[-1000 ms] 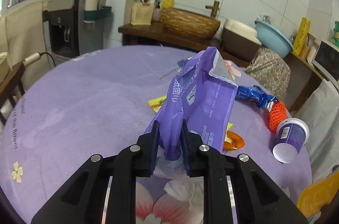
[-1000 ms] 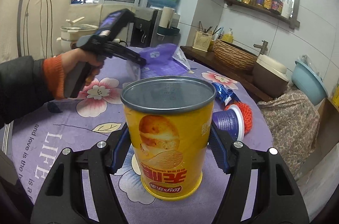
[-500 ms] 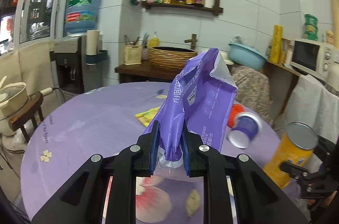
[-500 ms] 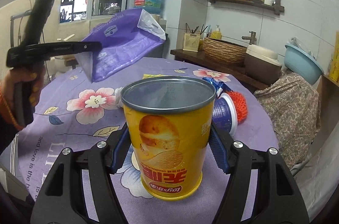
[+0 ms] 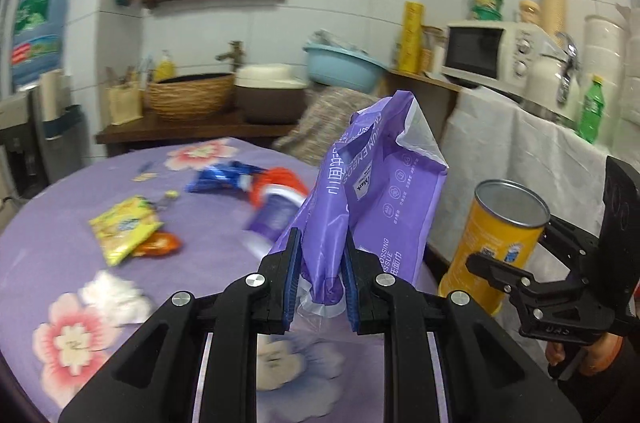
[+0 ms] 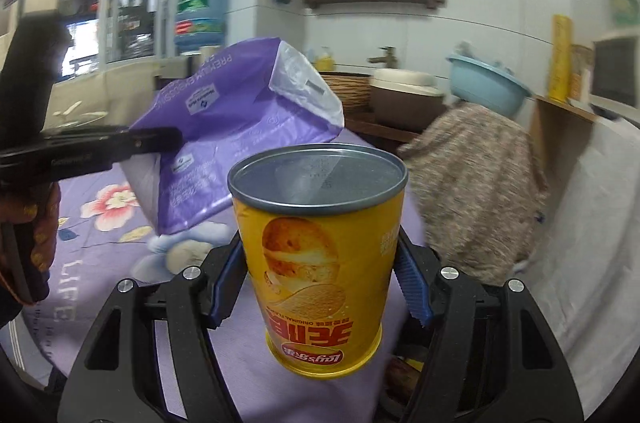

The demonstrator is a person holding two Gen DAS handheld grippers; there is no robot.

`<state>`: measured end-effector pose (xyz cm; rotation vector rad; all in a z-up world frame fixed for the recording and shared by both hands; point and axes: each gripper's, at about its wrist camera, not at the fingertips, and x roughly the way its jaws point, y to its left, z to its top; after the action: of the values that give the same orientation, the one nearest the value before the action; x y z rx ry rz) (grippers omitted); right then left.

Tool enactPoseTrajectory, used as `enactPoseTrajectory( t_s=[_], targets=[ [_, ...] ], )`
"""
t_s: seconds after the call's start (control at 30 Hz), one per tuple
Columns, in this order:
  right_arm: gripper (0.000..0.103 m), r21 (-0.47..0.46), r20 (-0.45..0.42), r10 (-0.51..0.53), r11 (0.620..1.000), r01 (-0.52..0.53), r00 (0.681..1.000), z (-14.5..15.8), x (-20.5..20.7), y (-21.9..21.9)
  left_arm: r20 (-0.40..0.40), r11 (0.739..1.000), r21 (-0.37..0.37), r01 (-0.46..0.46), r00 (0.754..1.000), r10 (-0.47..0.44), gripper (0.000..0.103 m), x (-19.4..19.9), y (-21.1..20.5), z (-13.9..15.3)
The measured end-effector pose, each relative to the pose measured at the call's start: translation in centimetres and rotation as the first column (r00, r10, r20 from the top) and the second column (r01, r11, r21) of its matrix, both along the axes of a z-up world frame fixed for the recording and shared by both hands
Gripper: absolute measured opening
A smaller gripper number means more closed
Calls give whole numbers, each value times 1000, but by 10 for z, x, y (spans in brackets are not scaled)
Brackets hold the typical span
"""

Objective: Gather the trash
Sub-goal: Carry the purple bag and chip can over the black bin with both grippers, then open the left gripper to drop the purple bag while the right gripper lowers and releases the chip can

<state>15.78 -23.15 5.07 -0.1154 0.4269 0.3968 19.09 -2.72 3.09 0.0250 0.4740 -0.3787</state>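
My left gripper [image 5: 319, 277] is shut on an empty purple tissue bag [image 5: 376, 191] and holds it up above the purple flowered tablecloth [image 5: 52, 251]. The bag also shows in the right wrist view [image 6: 236, 127], with the left gripper [image 6: 160, 139] at its left. My right gripper [image 6: 320, 287] is shut on a yellow chip can [image 6: 320, 235], held upside down over the table's edge. The can shows at the right in the left wrist view [image 5: 500, 235].
On the table lie a yellow wrapper [image 5: 124, 227], an orange wrapper [image 5: 160, 243], a blue wrapper [image 5: 224, 179], a purple cup [image 5: 276, 215], an orange scrubber [image 5: 276, 179] and crumpled white tissue [image 5: 116, 297]. A cloth-draped counter [image 5: 520, 159] stands at the right.
Both grippers have swung to the right with their loads. The bag and the can are now closer together, near the table's right edge.
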Motion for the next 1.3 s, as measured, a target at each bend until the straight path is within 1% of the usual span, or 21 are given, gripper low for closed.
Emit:
enactPoseTrajectory(
  t_s=[0.03, 0.1, 0.17, 0.3, 0.4, 0.43, 0.53, 0.6, 0.67, 0.7, 0.8, 0.83, 0.9, 1.03, 1.1, 1.17, 1.2, 1.3],
  targets=[
    [67, -3, -8, -39, 999, 39, 999, -2, 1, -14, -8, 1000, 7, 20, 1000, -20, 20, 4, -12, -3],
    [67, -3, -21, -115, 993, 115, 993, -8, 2, -41, -53, 996, 29, 85, 995, -83, 20, 17, -43, -12],
    [67, -6, -45, -196, 981, 196, 980, -15, 4, -69, -100, 991, 23, 128, 987, -125, 20, 28, -66, -22],
    [67, -44, -72, -327, 945, 325, 942, -34, 4, -117, -180, 982, 37, 186, 968, -176, 20, 48, -111, -38],
    [67, -62, -100, -403, 915, 399, 910, -47, 4, -149, -248, 974, 44, 224, 947, -206, 20, 61, -147, -53],
    [67, -62, -108, -420, 908, 415, 901, -51, 4, -158, -284, 969, 59, 239, 935, -213, 20, 67, -161, -60],
    [67, -50, -125, -461, 887, 459, 878, -58, 3, -181, -384, 966, 77, 248, 901, -201, 20, 83, -192, -85],
    [67, -50, -128, -484, 875, 481, 866, -61, 3, -190, -446, 962, 115, 248, 878, -173, 20, 94, -213, -106],
    [67, -52, -136, -496, 868, 494, 857, -65, 0, -198, -485, 959, 138, 248, 861, -153, 20, 99, -228, -120],
    [67, -53, -143, -503, 864, 501, 853, -68, 0, -202, -504, 954, 162, 254, 852, -141, 20, 102, -238, -128],
    [67, -52, -155, -511, 859, 510, 845, -75, -6, -207, -519, 936, 245, 255, 849, -95, 20, 106, -256, -149],
    [67, -55, -160, -514, 857, 512, 843, -77, -8, -209, -532, 929, 271, 251, 843, -72, 20, 109, -262, -158],
    [67, -59, -167, -519, 854, 517, 838, -80, -7, -212, -543, 923, 301, 240, 839, -41, 20, 112, -265, -167],
    [67, -60, -189, -528, 848, 527, 828, -87, -8, -218, -530, 904, 367, 219, 848, 10, 20, 116, -271, -181],
    [67, -62, -198, -529, 847, 528, 825, -90, -8, -218, -536, 904, 370, 215, 844, 19, 29, 119, -273, -185],
    [67, -63, -206, -529, 847, 528, 823, -93, -8, -219, -534, 902, 377, 209, 845, 28, 50, 123, -274, -185],
    [67, -65, -209, -529, 847, 528, 823, -95, -7, -219, -526, 903, 376, 207, 850, 24, 60, 121, -273, -183],
    [67, -65, -221, -525, 849, 525, 822, -99, -3, -218, -500, 913, 350, 210, 866, -7, 67, 116, -273, -173]
  ],
)
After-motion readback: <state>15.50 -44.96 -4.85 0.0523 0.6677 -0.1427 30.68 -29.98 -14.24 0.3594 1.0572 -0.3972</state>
